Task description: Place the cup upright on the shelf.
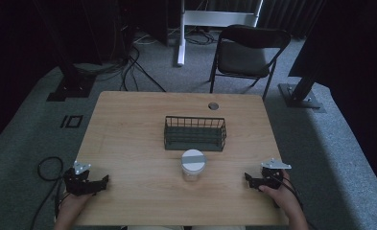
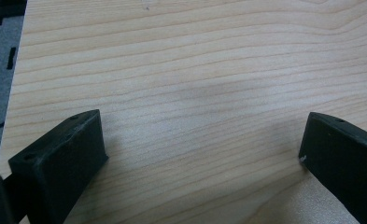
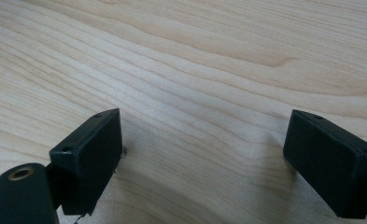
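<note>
Nothing of the work looks begun; the jar (image 1: 193,166) stands upright on the table (image 1: 128,134) near the person's edge, about midway between the two grippers and touched by neither. It is clear-walled with a grey lid on, and whether anything is inside cannot be told. Just beyond it, toward the far side, sits the wire basket (image 1: 194,133) — dark, rectangular, apparently empty, apart from the jar by a narrow strip of wood.

The left gripper (image 1: 102,181) rests at the near left corner, its jaws spread wide with bare tabletop between them in the left gripper view (image 2: 200,140); the right gripper (image 1: 249,178) sits at the near right, likewise spread and holding nothing, with only wood grain between its jaws in its own view (image 3: 202,140). Both point inward toward the jar, yet each is well apart from it.

Judged from this layout, the likely job is the jar and the basket — lifting the jar in, perhaps; every step of that is left: the reach, the grasp, the carry and the release.
</note>
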Action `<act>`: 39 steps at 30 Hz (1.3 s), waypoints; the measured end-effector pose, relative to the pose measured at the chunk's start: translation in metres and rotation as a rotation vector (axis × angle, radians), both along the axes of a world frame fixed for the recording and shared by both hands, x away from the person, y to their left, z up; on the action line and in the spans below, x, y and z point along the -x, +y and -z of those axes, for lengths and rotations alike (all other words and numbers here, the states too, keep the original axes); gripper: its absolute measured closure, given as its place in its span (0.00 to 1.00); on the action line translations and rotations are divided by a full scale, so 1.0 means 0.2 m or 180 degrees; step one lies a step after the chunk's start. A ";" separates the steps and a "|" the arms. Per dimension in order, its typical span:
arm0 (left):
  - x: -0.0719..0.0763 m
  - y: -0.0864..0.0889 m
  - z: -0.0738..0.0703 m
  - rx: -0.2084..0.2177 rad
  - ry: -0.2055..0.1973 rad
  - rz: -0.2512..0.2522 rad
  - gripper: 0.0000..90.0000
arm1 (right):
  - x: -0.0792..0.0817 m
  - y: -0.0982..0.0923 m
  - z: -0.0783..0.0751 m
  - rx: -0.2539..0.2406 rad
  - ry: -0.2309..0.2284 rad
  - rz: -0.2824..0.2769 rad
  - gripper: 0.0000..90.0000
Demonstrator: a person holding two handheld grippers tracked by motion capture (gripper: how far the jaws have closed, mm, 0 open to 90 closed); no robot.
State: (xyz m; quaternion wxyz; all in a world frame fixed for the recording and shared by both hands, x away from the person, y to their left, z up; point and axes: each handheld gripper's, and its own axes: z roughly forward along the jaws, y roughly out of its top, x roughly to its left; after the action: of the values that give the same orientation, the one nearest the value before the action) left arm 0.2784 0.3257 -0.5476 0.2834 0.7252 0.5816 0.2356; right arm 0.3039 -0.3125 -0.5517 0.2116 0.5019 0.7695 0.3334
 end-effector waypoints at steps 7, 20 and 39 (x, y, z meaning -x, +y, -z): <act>0.00 0.00 0.00 0.0008 -0.0005 0.0042 0.01 | 0.00 0.00 0.00 0.0001 -0.0002 -0.0028 0.13; 0.00 0.00 0.00 0.0006 -0.0005 0.0048 0.01 | 0.00 -0.01 0.00 0.0000 -0.0001 -0.0054 0.13; 0.00 0.00 0.00 0.0001 0.0001 0.0079 0.01 | 0.01 0.05 -0.02 0.0030 -0.0061 -0.0231 0.13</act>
State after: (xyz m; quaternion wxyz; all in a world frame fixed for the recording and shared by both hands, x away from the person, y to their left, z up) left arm 0.2786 0.3255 -0.5476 0.2863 0.7323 0.5727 0.2318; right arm 0.3021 -0.3017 -0.5483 0.2091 0.4695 0.7867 0.3419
